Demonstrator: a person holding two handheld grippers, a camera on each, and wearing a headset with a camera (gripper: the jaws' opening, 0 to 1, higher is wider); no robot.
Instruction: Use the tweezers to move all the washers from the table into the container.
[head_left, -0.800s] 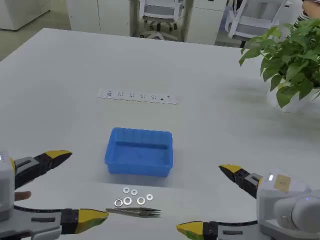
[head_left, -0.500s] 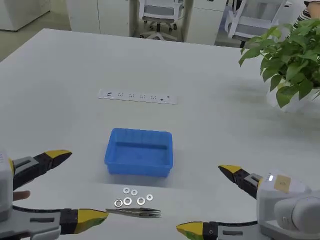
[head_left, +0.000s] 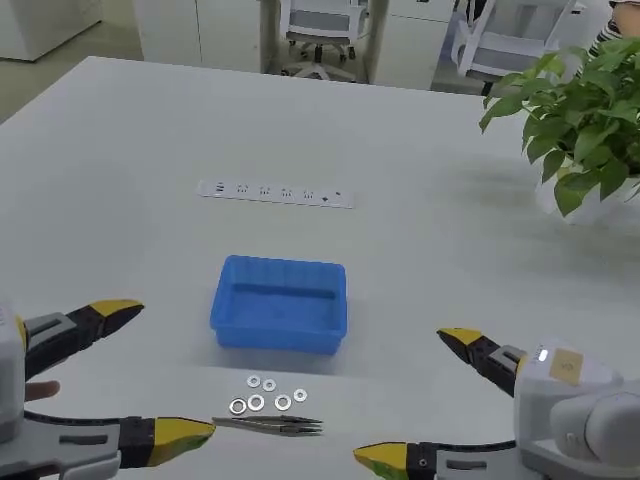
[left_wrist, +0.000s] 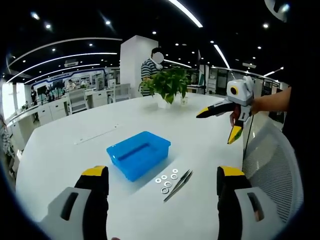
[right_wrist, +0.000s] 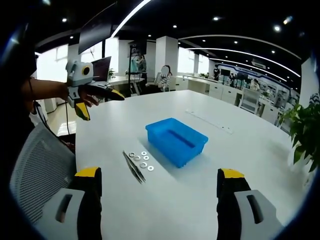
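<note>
Several small steel washers (head_left: 266, 394) lie in a cluster on the white table, just in front of the empty blue container (head_left: 280, 303). Thin metal tweezers (head_left: 270, 425) lie flat beside them, nearer to me. The washers (left_wrist: 167, 181) and tweezers (left_wrist: 178, 183) sit between the jaws in the left gripper view, and the washers (right_wrist: 140, 159) and tweezers (right_wrist: 134, 167) likewise in the right gripper view. My left gripper (head_left: 155, 370) hangs open at the lower left. My right gripper (head_left: 420, 400) hangs open at the lower right. Both are empty and apart from the objects.
A white power strip (head_left: 275, 193) lies beyond the container. A potted green plant (head_left: 585, 120) stands at the table's far right. Office chairs (head_left: 320, 35) stand past the far edge. A mesh chair back (right_wrist: 37, 170) is close to me.
</note>
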